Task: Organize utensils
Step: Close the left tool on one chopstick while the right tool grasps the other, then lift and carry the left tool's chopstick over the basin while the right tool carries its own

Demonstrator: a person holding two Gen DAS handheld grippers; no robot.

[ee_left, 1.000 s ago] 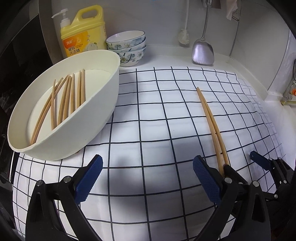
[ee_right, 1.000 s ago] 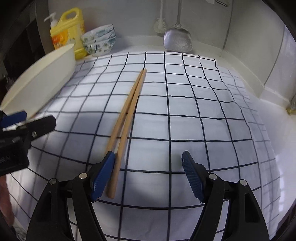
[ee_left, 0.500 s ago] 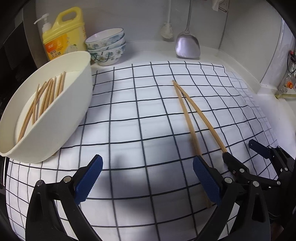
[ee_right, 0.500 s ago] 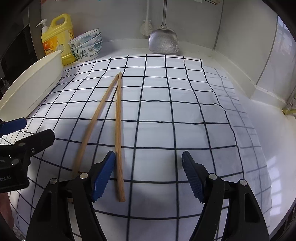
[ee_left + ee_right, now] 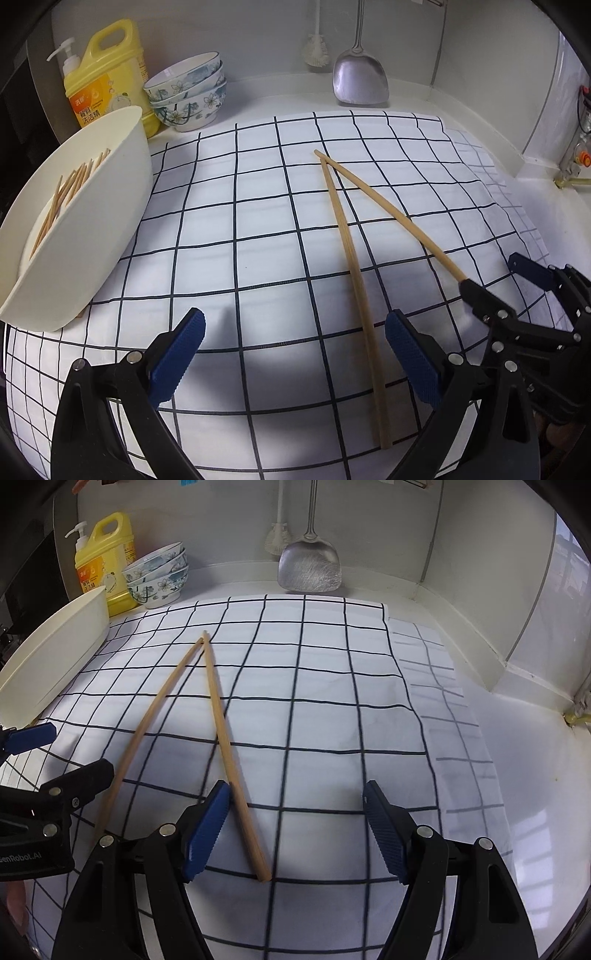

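Note:
Two wooden chopsticks lie on the checked cloth (image 5: 258, 229), far tips together, near ends spread in a V. The left chopstick (image 5: 354, 266) (image 5: 147, 720) has its near end just inside the right finger of my left gripper (image 5: 293, 354), which is open and empty. The right chopstick (image 5: 388, 210) (image 5: 229, 746) runs to my right gripper (image 5: 295, 827), its near end lying between the open jaws close to the left pad (image 5: 207, 830). The right gripper also shows in the left wrist view (image 5: 517, 291). A white oval basin (image 5: 85, 221) at the left holds several chopsticks (image 5: 66, 188).
At the back stand a yellow detergent bottle (image 5: 107, 81), stacked floral bowls (image 5: 188, 96), a hanging brush (image 5: 316, 48) and a metal spatula (image 5: 360, 77). The counter's raised rim (image 5: 480, 635) runs along the right. A fitting (image 5: 576, 158) sits at the far right.
The two chopsticks lay side by side; their near ends have spread apart into a V. Both grippers have pulled back a little and stay open.

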